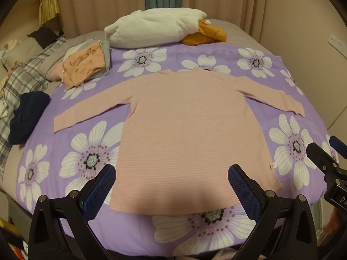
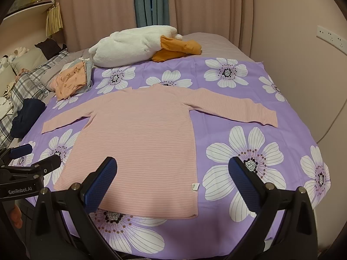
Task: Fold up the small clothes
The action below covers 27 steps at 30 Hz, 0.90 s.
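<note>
With each gripper, left gripper (image 1: 171, 186) and right gripper (image 2: 172, 178), spread empty above the hem ahead, pinching the purple sheet (image 2: 227, 99) beneath the pink shirt (image 1: 180, 134) risks dragging both.

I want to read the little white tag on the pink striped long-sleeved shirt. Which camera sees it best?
The right wrist view. There the small white tag on the pink striped long-sleeved shirt lies near the picture's middle, clear of the fingers. In the left wrist view the same tag looks smaller and dimmer. Its print is unreadable in both.
</note>
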Each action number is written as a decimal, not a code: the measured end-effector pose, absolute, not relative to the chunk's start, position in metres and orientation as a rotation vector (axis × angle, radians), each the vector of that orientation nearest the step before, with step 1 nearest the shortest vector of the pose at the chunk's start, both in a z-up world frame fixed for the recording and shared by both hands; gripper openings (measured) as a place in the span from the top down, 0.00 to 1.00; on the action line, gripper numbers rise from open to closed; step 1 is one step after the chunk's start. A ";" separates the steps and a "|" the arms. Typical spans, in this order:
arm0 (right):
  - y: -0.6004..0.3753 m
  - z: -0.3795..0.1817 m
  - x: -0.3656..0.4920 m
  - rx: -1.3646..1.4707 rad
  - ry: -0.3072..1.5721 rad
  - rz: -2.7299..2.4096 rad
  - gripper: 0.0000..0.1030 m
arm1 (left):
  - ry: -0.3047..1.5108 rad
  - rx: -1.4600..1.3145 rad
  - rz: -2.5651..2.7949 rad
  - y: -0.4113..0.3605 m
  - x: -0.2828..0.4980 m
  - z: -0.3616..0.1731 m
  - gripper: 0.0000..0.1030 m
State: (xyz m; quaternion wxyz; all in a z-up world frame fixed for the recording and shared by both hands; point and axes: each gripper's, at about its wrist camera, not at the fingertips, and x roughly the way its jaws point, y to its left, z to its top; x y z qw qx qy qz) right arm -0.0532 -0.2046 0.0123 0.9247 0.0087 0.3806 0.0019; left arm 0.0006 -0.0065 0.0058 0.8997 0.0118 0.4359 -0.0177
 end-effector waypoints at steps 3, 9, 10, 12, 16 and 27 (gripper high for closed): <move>-0.205 0.012 -0.054 0.018 0.787 0.001 0.00 | 0.906 0.025 -0.036 -0.007 0.001 0.006 0.01; -0.205 0.013 -0.054 0.025 0.785 0.003 0.00 | 0.894 0.023 -0.039 -0.006 0.000 0.006 0.01; -0.206 0.013 -0.053 0.019 0.793 0.001 0.00 | 0.894 0.022 -0.038 -0.006 0.000 0.006 0.01; -0.206 0.013 -0.054 0.020 0.792 0.000 0.00 | 0.902 0.025 -0.036 -0.007 0.001 0.006 0.01; -0.206 0.013 -0.054 0.023 0.789 0.003 0.00 | 0.901 0.022 -0.038 -0.007 0.001 0.006 0.01; -0.214 0.010 -0.054 0.065 0.754 0.003 0.00 | 0.928 -0.014 -0.034 -0.007 0.010 -0.003 0.01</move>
